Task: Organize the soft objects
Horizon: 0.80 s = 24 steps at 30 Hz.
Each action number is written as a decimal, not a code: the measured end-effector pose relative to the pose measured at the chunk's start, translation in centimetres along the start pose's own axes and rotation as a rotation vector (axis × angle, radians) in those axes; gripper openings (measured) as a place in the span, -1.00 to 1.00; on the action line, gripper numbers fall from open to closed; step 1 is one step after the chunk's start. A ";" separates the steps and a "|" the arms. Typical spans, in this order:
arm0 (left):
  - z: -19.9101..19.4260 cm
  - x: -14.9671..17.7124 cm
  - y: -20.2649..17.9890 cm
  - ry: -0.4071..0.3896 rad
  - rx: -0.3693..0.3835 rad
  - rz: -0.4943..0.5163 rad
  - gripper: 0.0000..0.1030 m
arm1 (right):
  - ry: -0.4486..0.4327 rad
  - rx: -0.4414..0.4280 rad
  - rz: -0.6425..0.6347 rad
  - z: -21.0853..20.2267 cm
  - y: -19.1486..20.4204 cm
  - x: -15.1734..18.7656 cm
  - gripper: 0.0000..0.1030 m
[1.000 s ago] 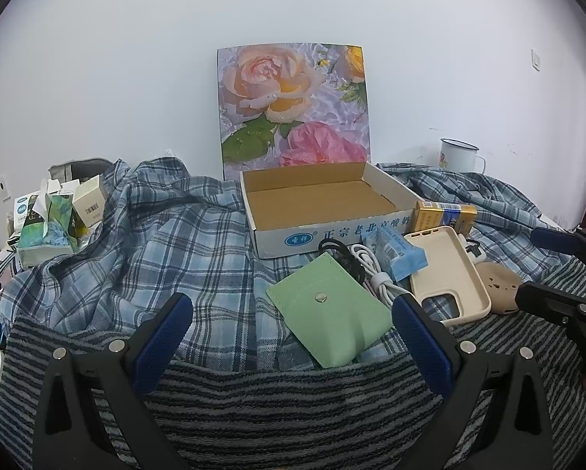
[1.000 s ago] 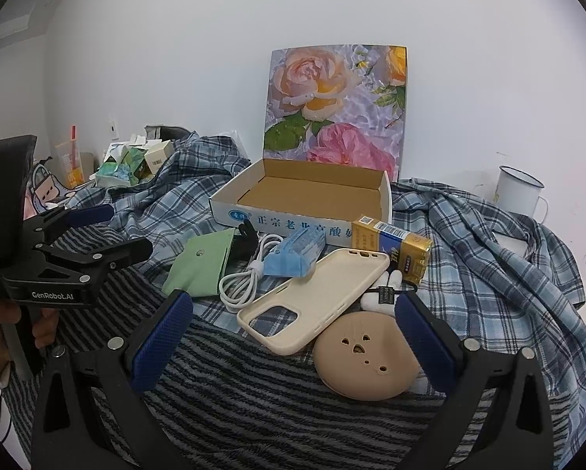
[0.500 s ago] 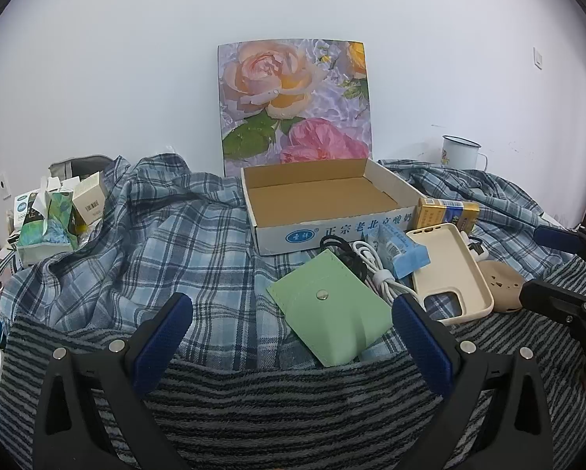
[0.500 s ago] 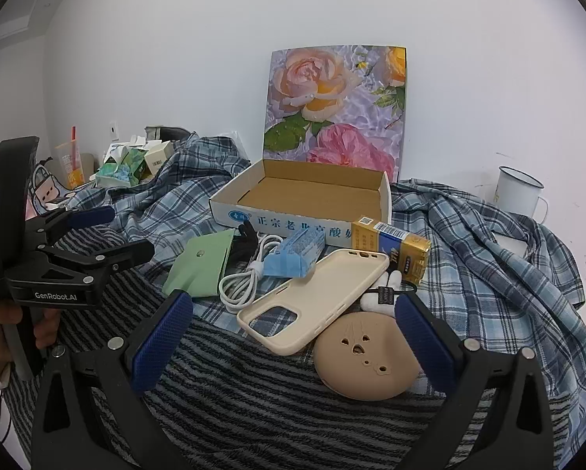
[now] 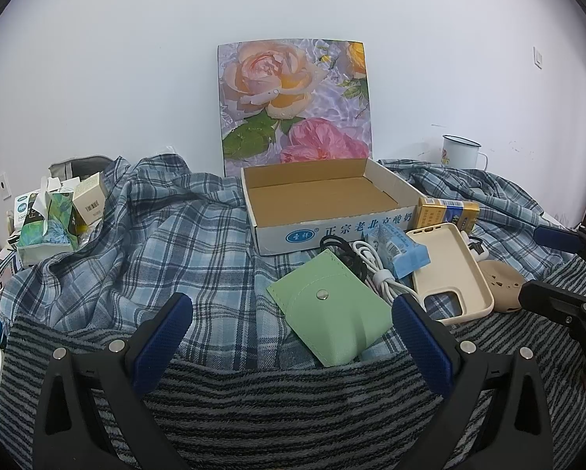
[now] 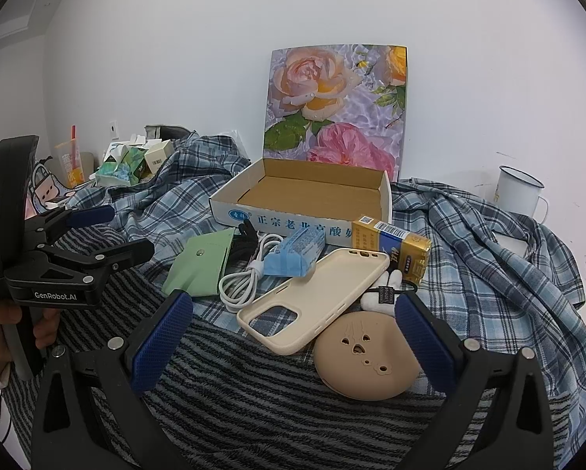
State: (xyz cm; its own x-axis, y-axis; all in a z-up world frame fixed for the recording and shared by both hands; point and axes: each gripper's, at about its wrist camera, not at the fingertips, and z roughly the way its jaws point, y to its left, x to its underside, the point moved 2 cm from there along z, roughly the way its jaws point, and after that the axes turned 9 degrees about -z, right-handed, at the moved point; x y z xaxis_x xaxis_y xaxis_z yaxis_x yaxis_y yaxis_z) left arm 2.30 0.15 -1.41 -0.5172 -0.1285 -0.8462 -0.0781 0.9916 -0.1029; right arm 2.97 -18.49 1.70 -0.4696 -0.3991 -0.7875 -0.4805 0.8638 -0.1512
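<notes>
An open cardboard box (image 5: 324,199) (image 6: 308,192) with a floral lid stands on a plaid cloth. In front of it lie a green snap pouch (image 5: 330,315) (image 6: 198,264), a white coiled cable (image 5: 375,270) (image 6: 245,278), a blue tissue pack (image 5: 400,248) (image 6: 296,252), a beige phone case (image 5: 451,270) (image 6: 316,297), a yellow carton (image 5: 447,213) (image 6: 392,244) and a round beige pad (image 5: 502,284) (image 6: 365,354). My left gripper (image 5: 293,342) (image 6: 108,231) is open and empty, just short of the pouch. My right gripper (image 6: 293,337) (image 5: 539,266) is open and empty, near the phone case and pad.
A white enamel mug (image 5: 461,152) (image 6: 518,190) stands at the back right by the wall. Tissue packs and small boxes (image 5: 53,219) (image 6: 130,162) are piled at the left. A striped towel (image 5: 293,411) (image 6: 277,399) covers the near edge.
Both grippers have barely shifted; the view has crept slightly closer to the items. Nothing was taken hold of.
</notes>
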 end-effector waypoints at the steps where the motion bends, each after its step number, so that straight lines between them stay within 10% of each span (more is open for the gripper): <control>1: 0.0 0.0 0.0 -0.001 0.000 0.000 1.00 | 0.000 0.000 0.000 0.0 0.0 0.0 1.00; 24: 0.4 0.3 -1.0 0.032 -0.013 0.050 1.00 | 0.001 0.011 -0.008 0.0 0.2 0.1 1.00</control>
State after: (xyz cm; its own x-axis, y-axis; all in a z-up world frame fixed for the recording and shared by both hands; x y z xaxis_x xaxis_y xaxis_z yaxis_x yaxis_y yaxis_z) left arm 2.61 -0.87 -1.77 -0.5474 -0.0792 -0.8331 -0.0623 0.9966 -0.0538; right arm 2.82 -18.33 1.54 -0.4664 -0.4063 -0.7858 -0.4759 0.8640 -0.1643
